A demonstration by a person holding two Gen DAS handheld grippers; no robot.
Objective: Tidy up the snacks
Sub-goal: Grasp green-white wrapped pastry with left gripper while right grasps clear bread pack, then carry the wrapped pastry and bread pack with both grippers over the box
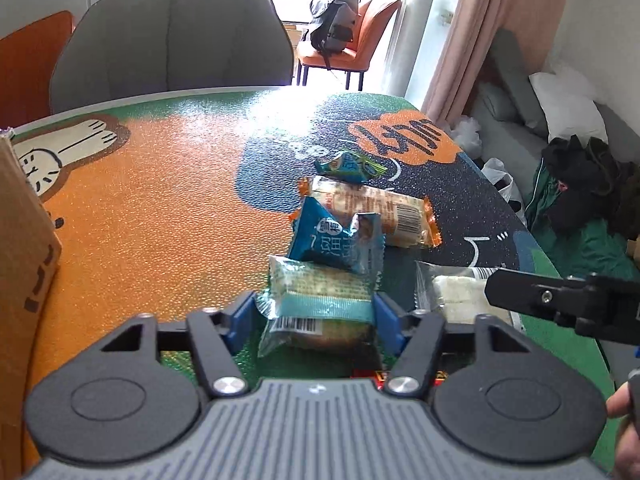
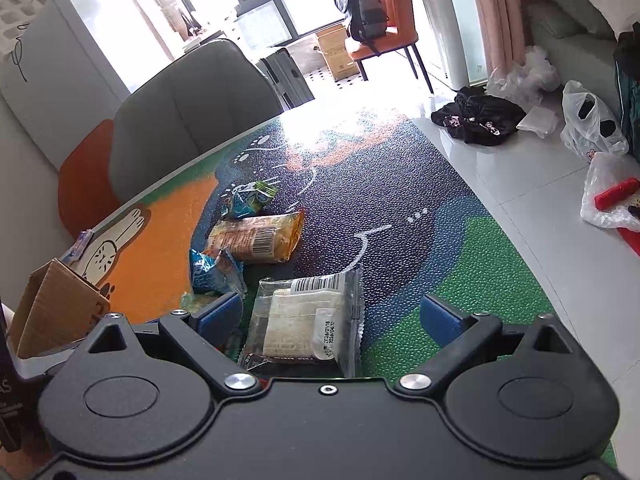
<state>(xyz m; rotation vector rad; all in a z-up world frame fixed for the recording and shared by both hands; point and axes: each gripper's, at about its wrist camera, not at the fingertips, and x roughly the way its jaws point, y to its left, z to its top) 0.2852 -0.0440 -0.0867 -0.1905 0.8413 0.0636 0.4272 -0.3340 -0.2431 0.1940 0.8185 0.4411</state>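
Angled down over the table point(image 1: 160, 208), my left gripper point(image 1: 314, 316) apparently clasps a teal snack packet point(image 1: 316, 300); my right gripper point(image 2: 340, 316) gapes around a clear-wrapped snack point(image 2: 304, 320).

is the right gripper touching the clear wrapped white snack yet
Apart. The right wrist view shows the right gripper with open jaws, table showing between its right pad and the clear-wrapped white snack.

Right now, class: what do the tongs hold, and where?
Left tongs pinch the teal snack packet by its side edges; right tongs, open, hold nothing.
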